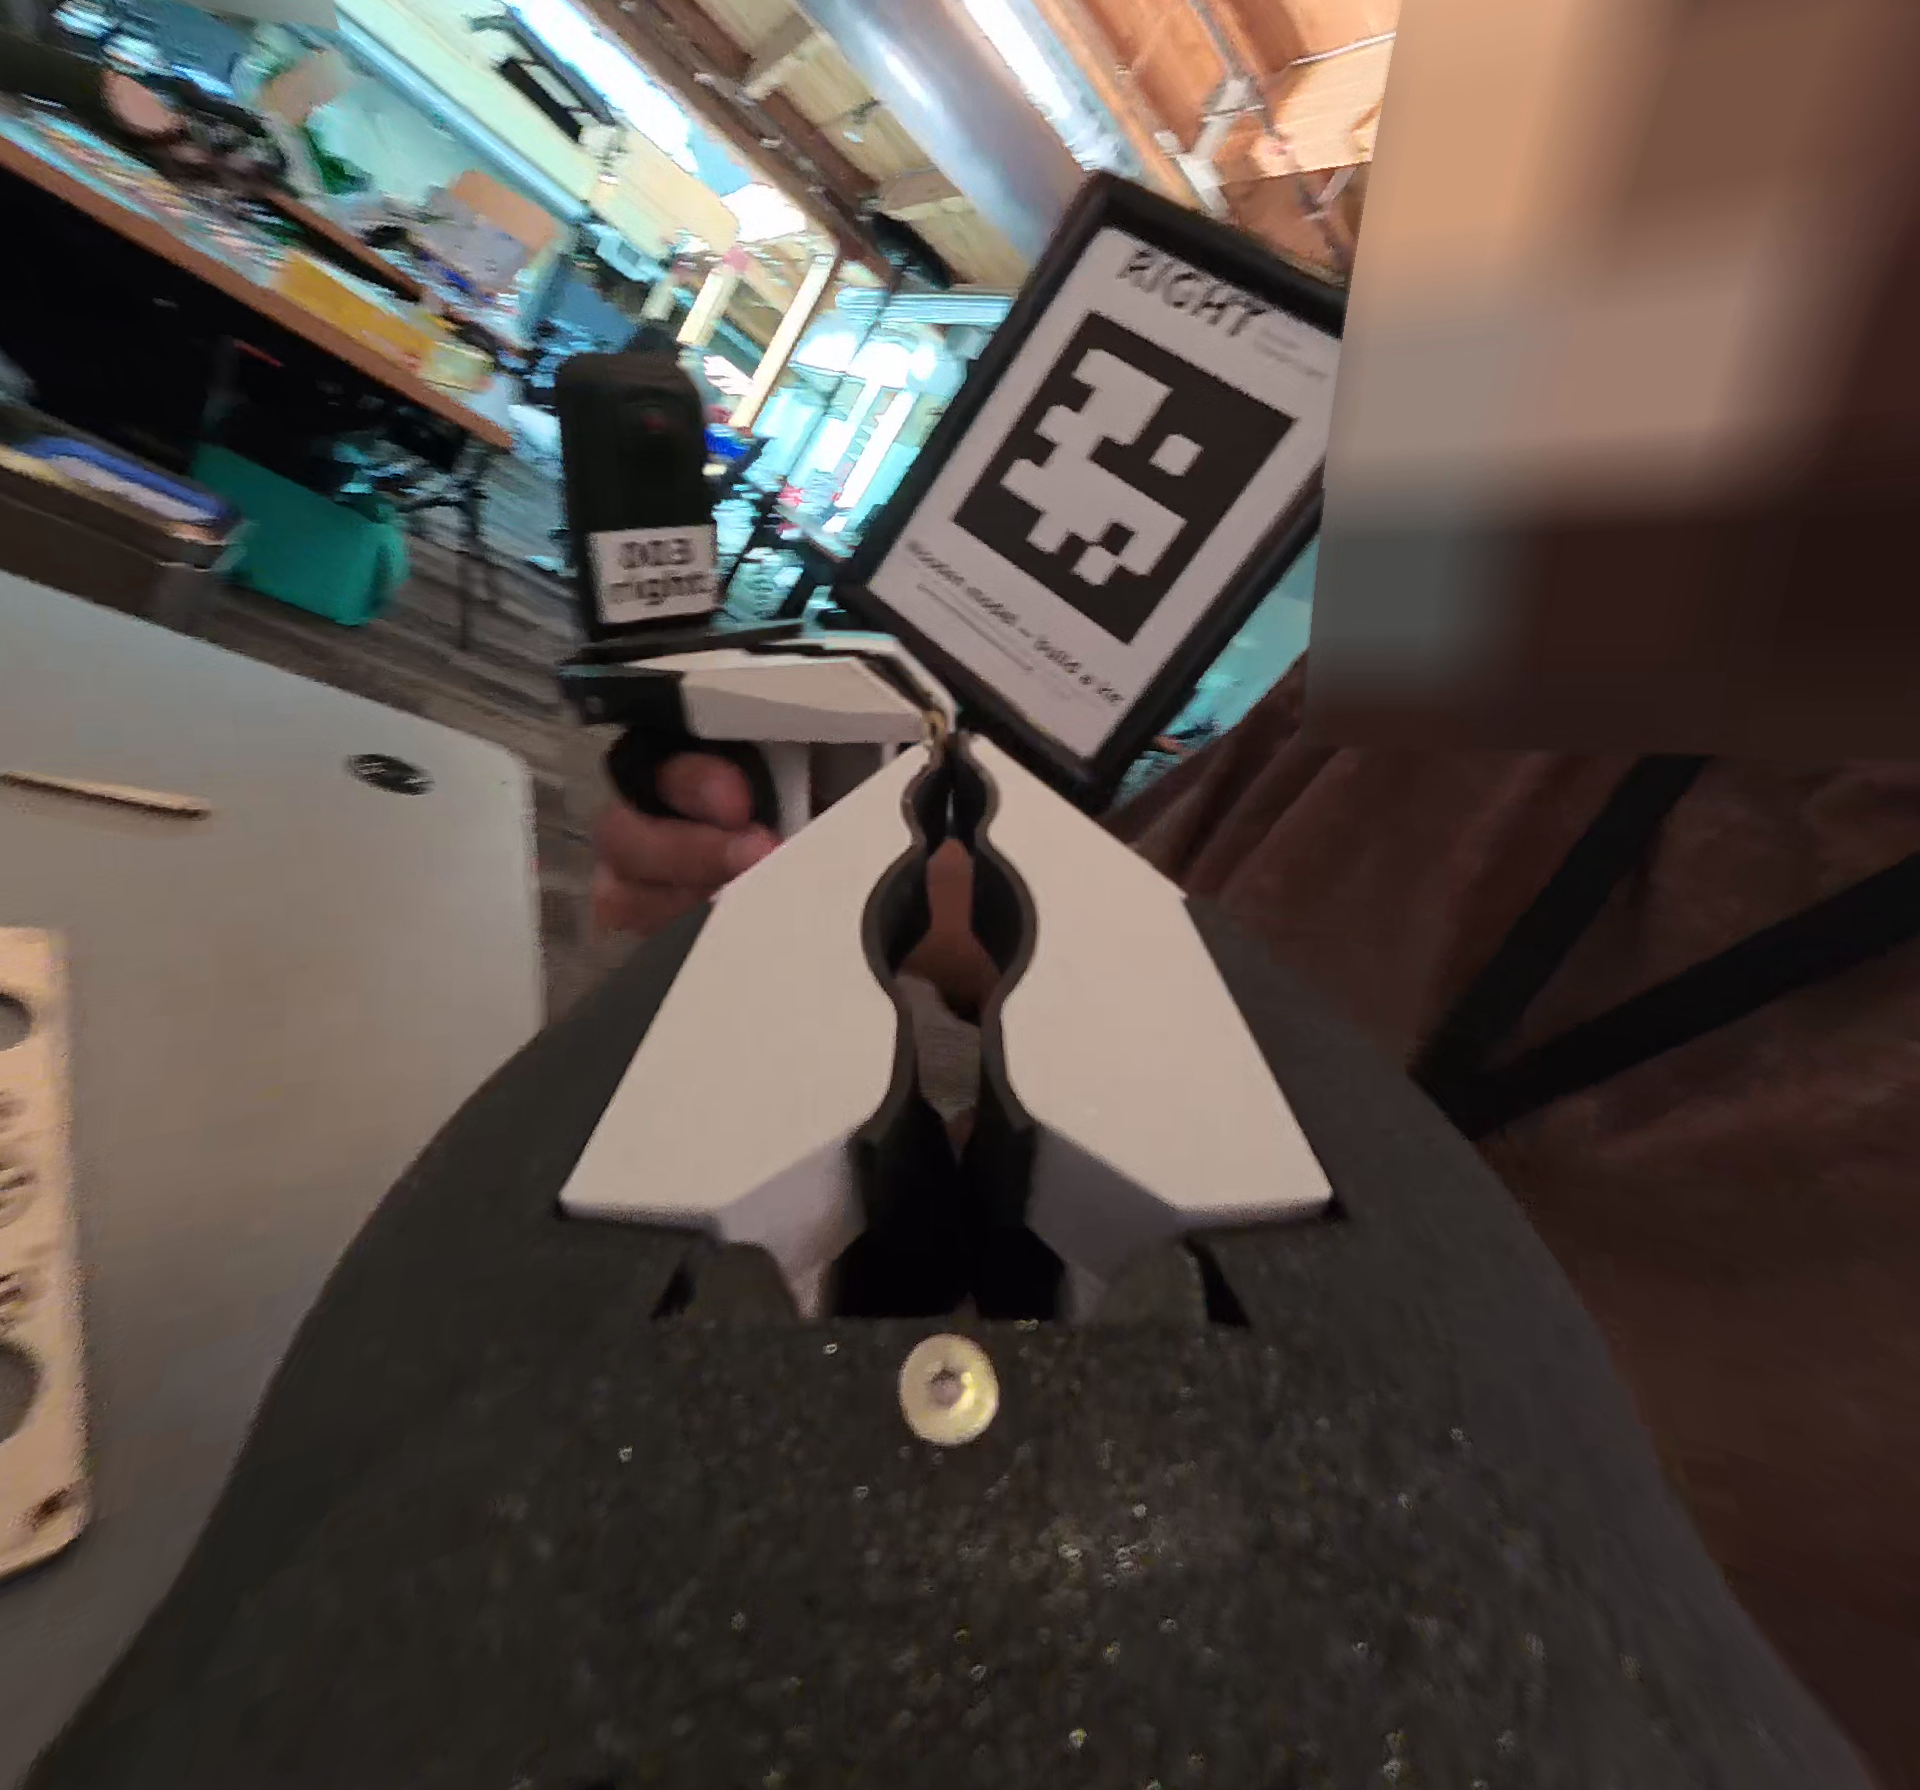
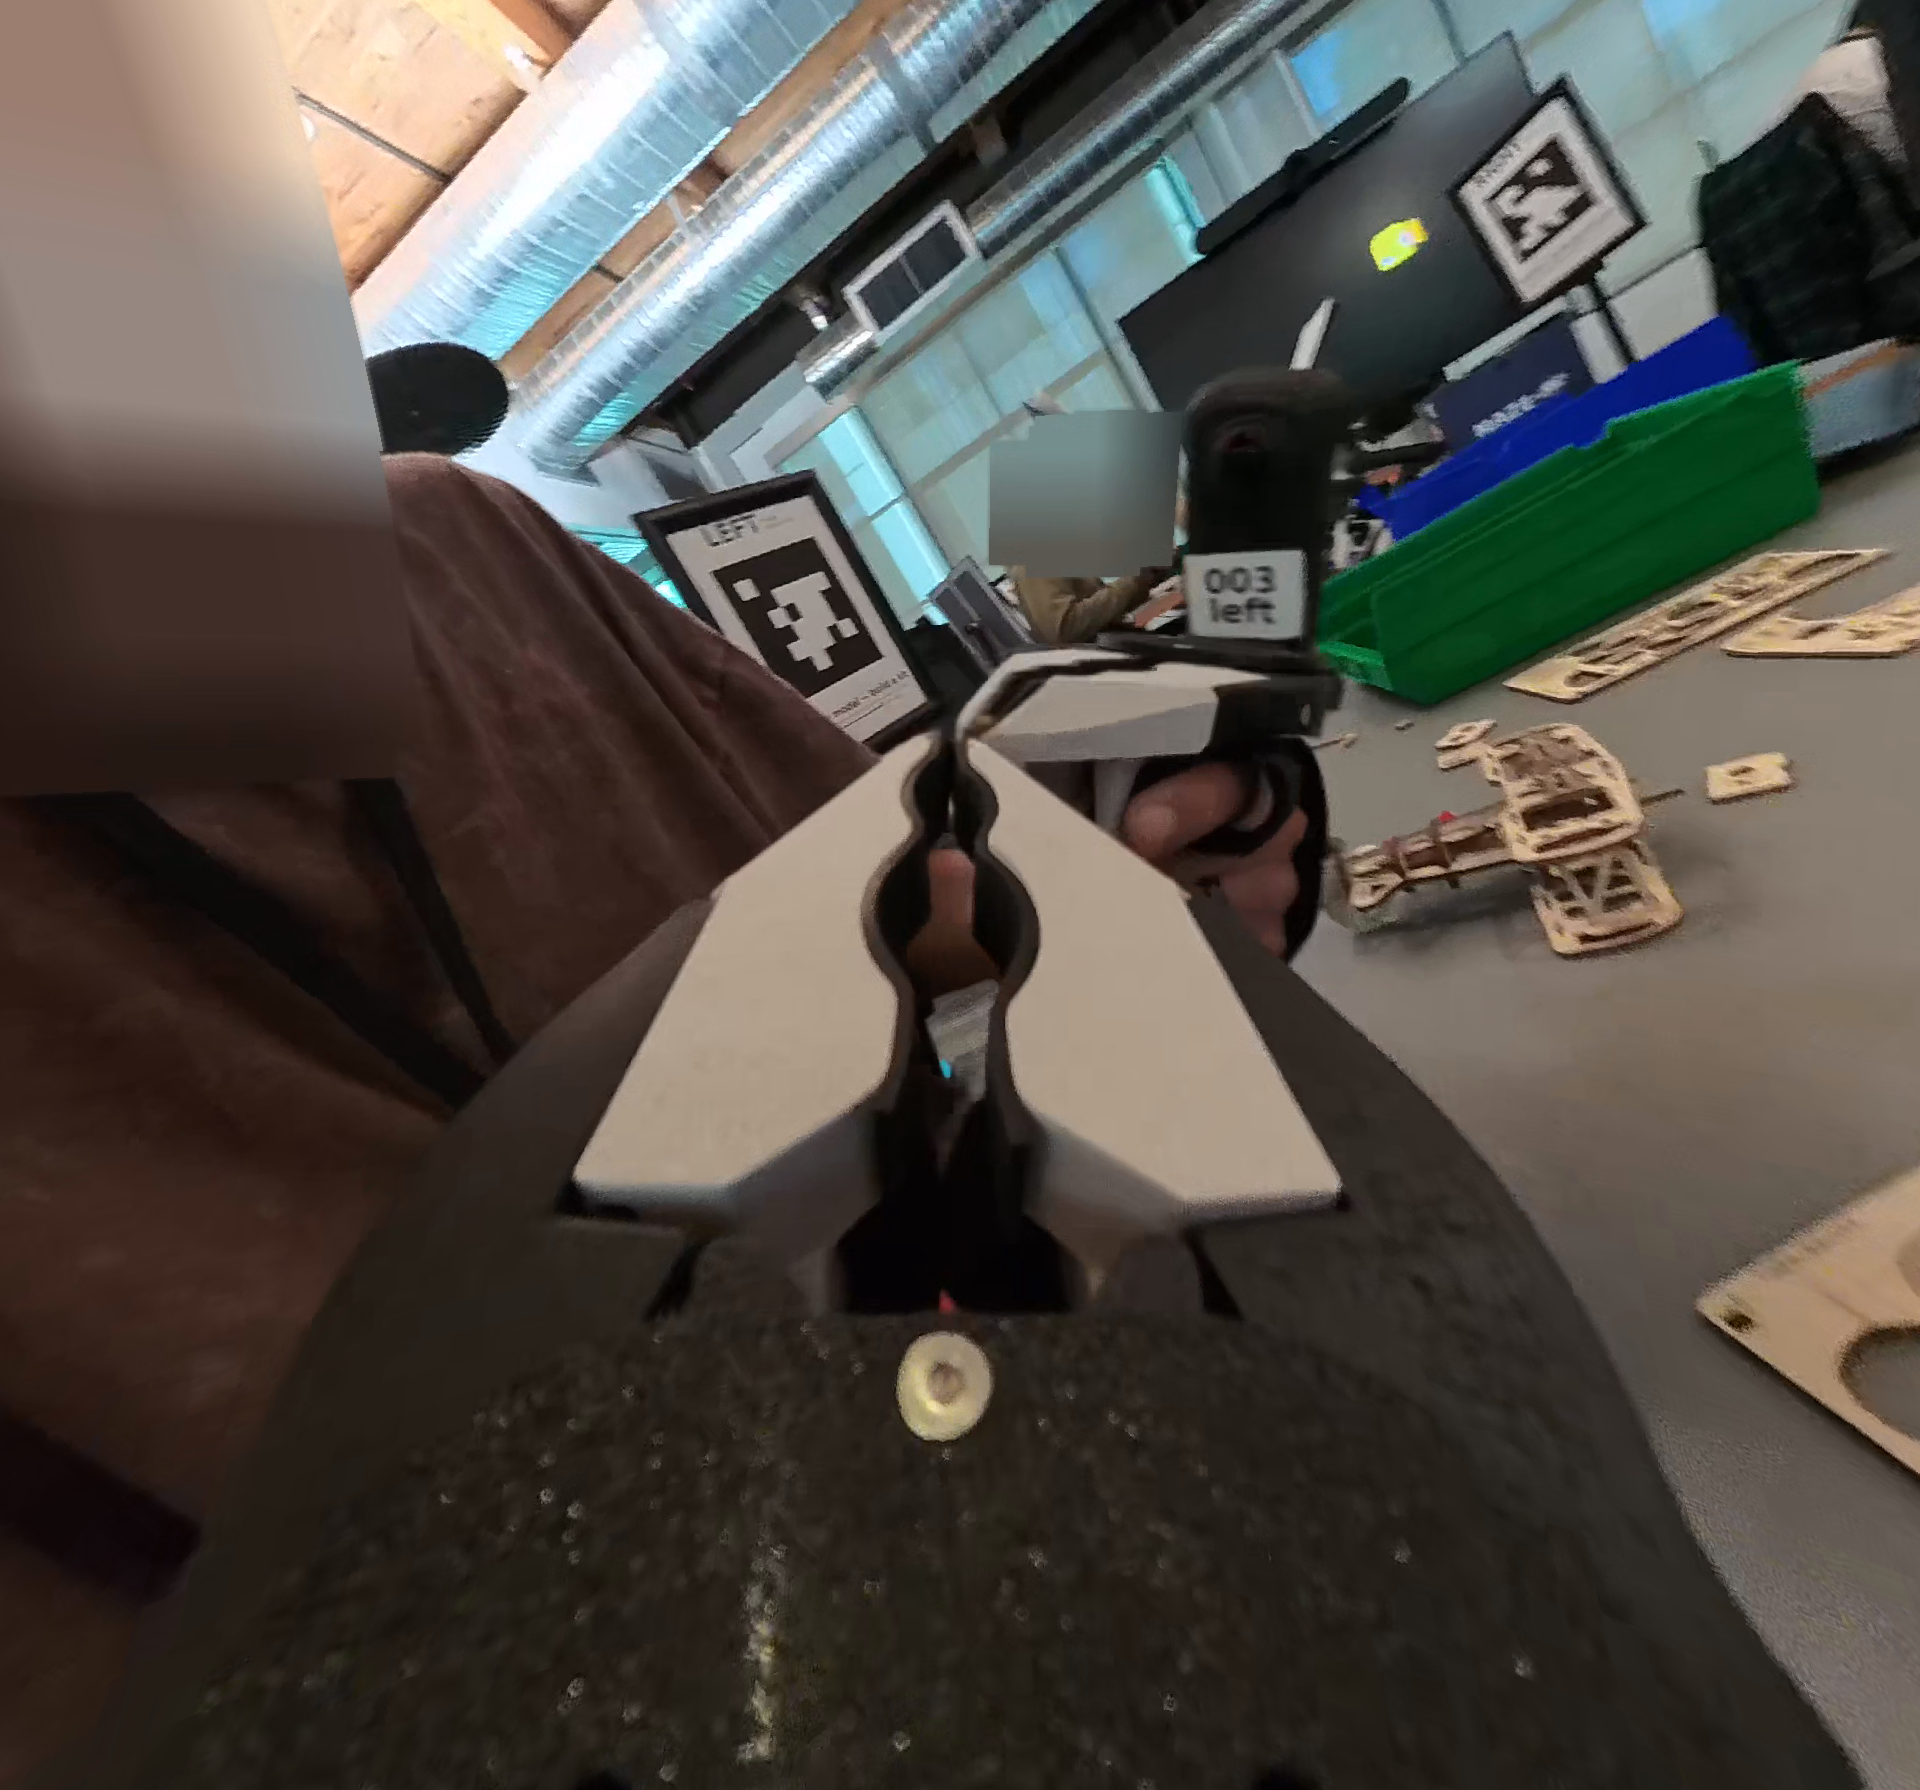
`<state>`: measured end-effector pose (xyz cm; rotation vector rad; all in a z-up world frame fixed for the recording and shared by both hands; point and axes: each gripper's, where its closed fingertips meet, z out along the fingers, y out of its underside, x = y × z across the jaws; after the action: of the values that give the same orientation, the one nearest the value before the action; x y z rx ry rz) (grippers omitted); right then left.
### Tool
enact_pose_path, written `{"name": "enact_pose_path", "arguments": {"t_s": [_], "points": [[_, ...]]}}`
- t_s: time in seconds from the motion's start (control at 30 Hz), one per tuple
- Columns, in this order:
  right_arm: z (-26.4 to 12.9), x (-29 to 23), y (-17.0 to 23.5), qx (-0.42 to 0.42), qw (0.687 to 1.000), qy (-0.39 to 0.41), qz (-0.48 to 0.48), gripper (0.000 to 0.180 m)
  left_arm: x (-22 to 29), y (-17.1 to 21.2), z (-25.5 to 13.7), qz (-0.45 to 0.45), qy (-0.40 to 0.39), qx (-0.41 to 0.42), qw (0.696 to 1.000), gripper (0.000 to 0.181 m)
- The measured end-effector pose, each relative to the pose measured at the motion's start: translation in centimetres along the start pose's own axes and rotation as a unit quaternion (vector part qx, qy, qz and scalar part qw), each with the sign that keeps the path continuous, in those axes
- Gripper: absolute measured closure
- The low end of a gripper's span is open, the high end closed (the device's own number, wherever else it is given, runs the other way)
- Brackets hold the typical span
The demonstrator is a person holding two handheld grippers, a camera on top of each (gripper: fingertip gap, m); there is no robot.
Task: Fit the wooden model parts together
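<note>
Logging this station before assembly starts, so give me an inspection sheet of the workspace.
Surface: grey table, mostly bare.
Job's things: part-built wooden plane model; cut-out wooden sheets behind it; another sheet at the near edge.
Clutter: green bin; loose wooden stick.
Grippers: left gripper and right gripper both shut, empty, tips meeting in the air.
Cables: nothing seen.
Surroundings: framed marker boards, ceiling ducts, a person in brown.

White labels sit on each camera (image 2: 1252, 592) (image 1: 652, 579); framed marker signs (image 1: 1101, 504) (image 2: 792, 608) (image 2: 1548, 192) carry headings
</note>
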<state>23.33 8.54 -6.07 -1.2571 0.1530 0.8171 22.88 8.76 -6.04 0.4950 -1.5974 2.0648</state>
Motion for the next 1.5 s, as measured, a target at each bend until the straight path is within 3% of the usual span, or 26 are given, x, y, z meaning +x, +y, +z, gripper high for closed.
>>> {"name": "enact_pose_path", "arguments": {"t_s": [0.03, 0.17, 0.23, 0.3, 0.33, 0.43, 0.57, 0.7, 0.77, 0.9, 1.1, 1.23, 1.33, 1.5], "points": [[-0.5, 0.5, -0.2, 0.003, 1.0, 0.019, -0.003, 0.18, -0.9, -0.1, -0.3, 0.011, -0.034, -0.003, 0.999, 0.181], [-3.1, 5.6, -0.1, -0.02, 0.98, 0.196, -0.022, 0.18, -4.7, -0.5, -2.1, 0.047, -0.172, -0.015, 0.984, 0.181], [-3.5, 6.5, -0.1, -0.03, 0.97, 0.233, -0.063, 0.18, -4.4, -0.7, -2.1, 0.035, -0.153, -0.006, 0.988, 0.181], [-2.0, 4.9, -0.1, -0.013, 0.982, 0.175, -0.069, 0.179, -3.0, -1.4, -1.9, 0.011, -0.094, 0.029, 0.995, 0.181], [-1.1, 4.0, -0.2, 0.004, 0.99, 0.134, -0.052, 0.164, -1.7, -1.6, -1.7, -0.01, -0.04, 0.042, 0.998, 0.181], [0.7, 2.1, -0.3, 0.036, 0.999, 0.034, 0.013, 0.154, 0.9, -1.8, -1.1, -0.041, 0.059, 0.057, 0.996, 0.181], [2.1, 0.7, -0.7, 0.064, 0.997, -0.023, 0.038, 0.146, 1.3, -1.0, -0.1, -0.045, 0.07, 0.047, 0.995, 0.181], [2.2, 0.5, -0.5, 0.059, 0.998, -0.012, 0.018, 0.16, 0.7, -0.3, 0.3, -0.034, 0.046, 0.028, 0.998, 0.181], [1.7, 0.8, -0.4, 0.049, 0.999, 0.004, 0.006, 0.178, 0.3, 0.1, 0.4, -0.029, 0.03, 0.015, 0.999, 0.181], [0.8, 1.2, -0.4, 0.045, 0.999, 0.019, 0.013, 0.18, -0.2, 0.0, 0.3, -0.031, 0.019, 0.022, 0.999, 0.181], [0.9, 1.2, 0.2, 0.026, 1.0, 0.015, 0.002, 0.16, 0.0, -0.8, -0.1, -0.051, 0.038, 0.05, 0.997, 0.181], [1.4, 1.0, 0.3, 0.028, 1.0, 0.008, 0.004, 0.163, 0.2, -0.7, 0.0, -0.059, 0.048, 0.05, 0.996, 0.181], [1.1, 0.4, 0.0, 0.031, 0.999, -0.005, -0.003, 0.18, 0.3, -1.0, -0.3, -0.063, 0.048, 0.06, 0.995, 0.181], [0.8, 1.0, -0.1, 0.032, 0.999, 0.015, 0.002, 0.18, -0.4, -0.9, -0.3, -0.064, 0.03, 0.061, 0.996, 0.181]]}}
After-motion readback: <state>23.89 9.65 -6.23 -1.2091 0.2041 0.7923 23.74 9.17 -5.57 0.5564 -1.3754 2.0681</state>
